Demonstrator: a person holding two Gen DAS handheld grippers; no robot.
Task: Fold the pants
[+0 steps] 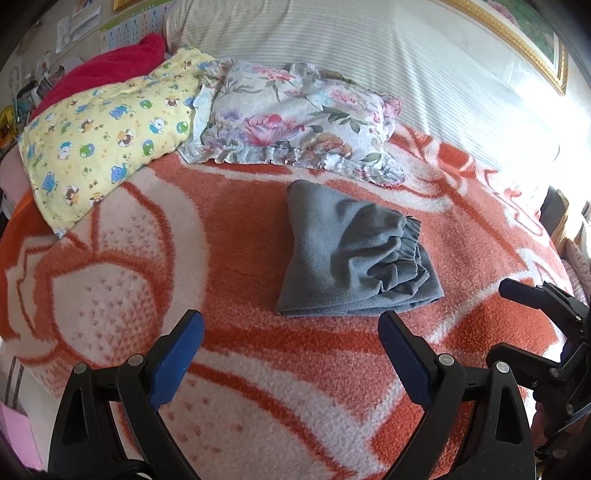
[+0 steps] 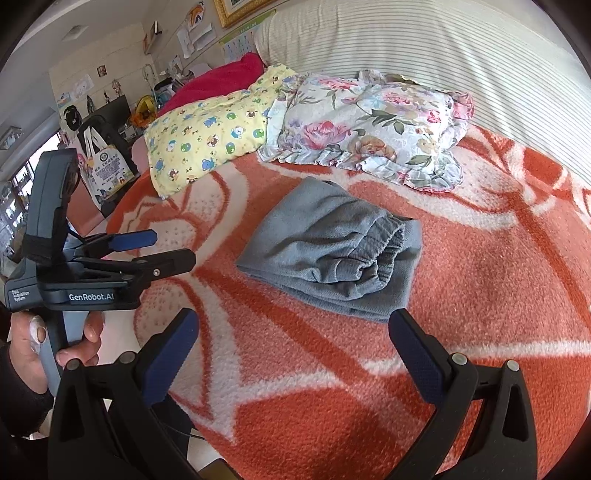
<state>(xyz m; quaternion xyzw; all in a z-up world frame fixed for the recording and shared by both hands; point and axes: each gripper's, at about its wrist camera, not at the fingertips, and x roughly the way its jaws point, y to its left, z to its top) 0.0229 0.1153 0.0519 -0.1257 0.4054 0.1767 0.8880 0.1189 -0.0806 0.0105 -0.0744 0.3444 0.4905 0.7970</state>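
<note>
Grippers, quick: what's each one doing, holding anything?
Left gripper: open, holding nothing, short of the gray pants.
Right gripper: open, holding nothing.

Framed picture (image 1: 532, 40) cut off by the edge; wall papers (image 2: 195, 35) unreadable.

A yellow cartoon pillow (image 1: 107, 144) overlaps a floral pillow (image 1: 295, 118) on an orange-and-white blanket (image 1: 258, 387).

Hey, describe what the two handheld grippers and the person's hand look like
Both grippers, the left gripper and the right gripper, have black plastic jaws with silver pivot rivets, lined with textured blue pads. In the right wrist view, the left unit's body is dark grey-blue, printed "GenRobot.AI" and "Data Acquisition System". The bare hand on its grey handle wears a dark sleeve.
</note>
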